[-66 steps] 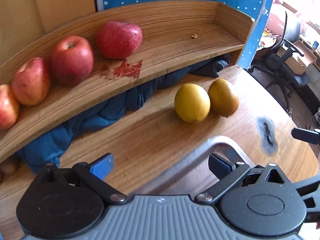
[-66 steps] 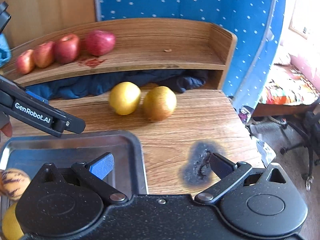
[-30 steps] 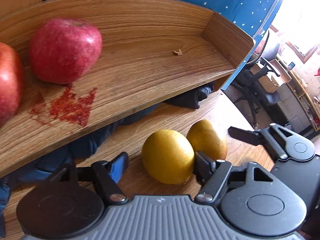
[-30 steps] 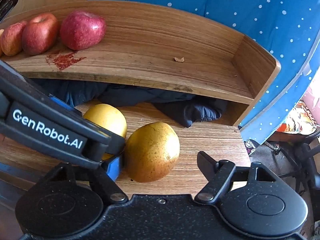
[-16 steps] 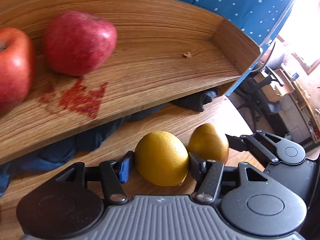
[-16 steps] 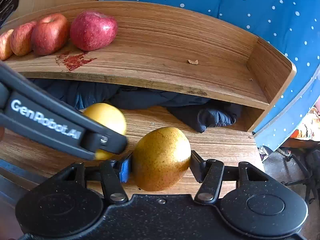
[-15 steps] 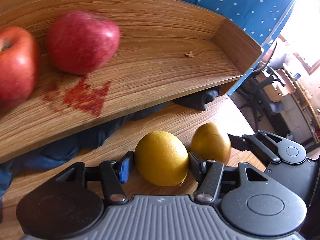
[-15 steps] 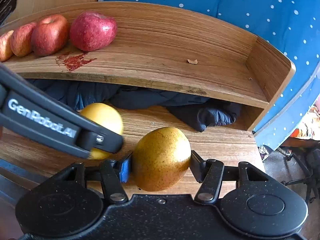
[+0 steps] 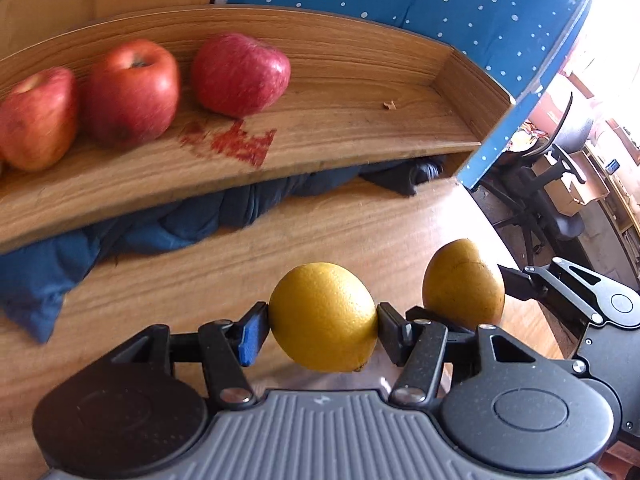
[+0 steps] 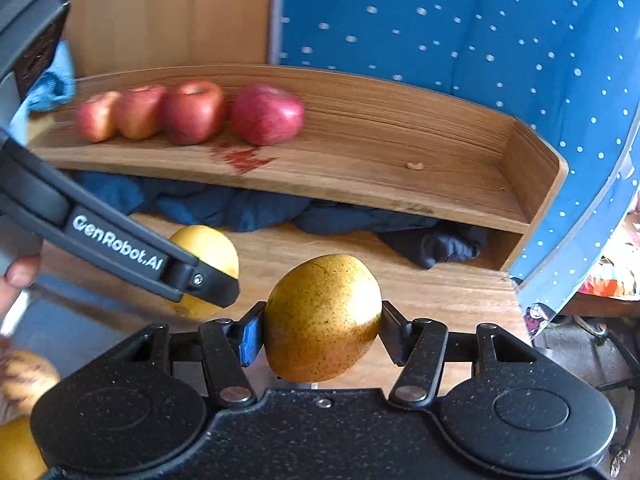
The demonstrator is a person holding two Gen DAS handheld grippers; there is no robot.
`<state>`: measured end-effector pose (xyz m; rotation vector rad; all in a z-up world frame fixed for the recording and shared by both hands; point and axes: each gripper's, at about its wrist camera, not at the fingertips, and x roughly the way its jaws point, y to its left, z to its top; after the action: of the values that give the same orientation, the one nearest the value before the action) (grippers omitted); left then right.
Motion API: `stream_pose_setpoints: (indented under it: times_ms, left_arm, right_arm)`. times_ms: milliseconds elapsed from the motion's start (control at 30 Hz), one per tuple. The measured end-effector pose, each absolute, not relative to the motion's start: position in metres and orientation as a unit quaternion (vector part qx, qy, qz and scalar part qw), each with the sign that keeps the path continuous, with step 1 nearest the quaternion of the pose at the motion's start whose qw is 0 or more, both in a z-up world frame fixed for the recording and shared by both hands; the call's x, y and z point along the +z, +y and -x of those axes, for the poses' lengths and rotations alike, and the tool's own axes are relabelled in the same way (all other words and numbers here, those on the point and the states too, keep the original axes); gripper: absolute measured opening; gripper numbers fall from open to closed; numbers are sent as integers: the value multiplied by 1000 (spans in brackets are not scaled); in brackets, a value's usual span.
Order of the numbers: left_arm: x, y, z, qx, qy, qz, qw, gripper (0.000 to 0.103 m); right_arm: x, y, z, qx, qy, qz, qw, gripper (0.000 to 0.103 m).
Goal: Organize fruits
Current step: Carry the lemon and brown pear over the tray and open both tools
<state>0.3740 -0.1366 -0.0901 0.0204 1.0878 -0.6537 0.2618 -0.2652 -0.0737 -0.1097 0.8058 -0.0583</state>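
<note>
We now hold 2 fruits, 1 in each tool. The left gripper is clamped on the yellow orange, its pads pressed to both sides. The right gripper is clamped on the speckled pear the same way. Half a second ago both fruits sat low on the wooden table with the jaws just closing round them; now both appear raised clear of it, and the 2 fruits, which were almost touching, have drawn apart. The view has also pulled back, so more of the curved wooden shelf shows, with 4 red apples lined up on its left part and its right part bare. We judge the pick-up done and the carry begun, most likely toward that bare stretch of shelf beside the apples. A dark blue cloth lies bunched under the shelf.
</note>
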Motion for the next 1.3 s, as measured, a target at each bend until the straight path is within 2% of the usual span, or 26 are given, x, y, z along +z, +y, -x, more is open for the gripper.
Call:
stream_pose_setpoints:
  times_ms: [333, 1133, 1233, 1300]
  left_arm:
    - [-91, -116, -341, -279, 525, -17, 804, 62]
    - [-107, -92, -320, -200, 553, -6, 809, 63]
    - [-105, -91, -315, -199, 544, -3, 815, 72]
    - [-102, -92, -311, -198, 536, -2, 821, 78]
  right_arm:
    - [-82, -236, -223, 15, 411, 50, 910, 60]
    - [-104, -233, -224, 59, 451, 71, 888, 60]
    - [-106, -233, -219, 64, 445, 69, 891, 61]
    - [-105, -233, -217, 66, 441, 67, 893, 66]
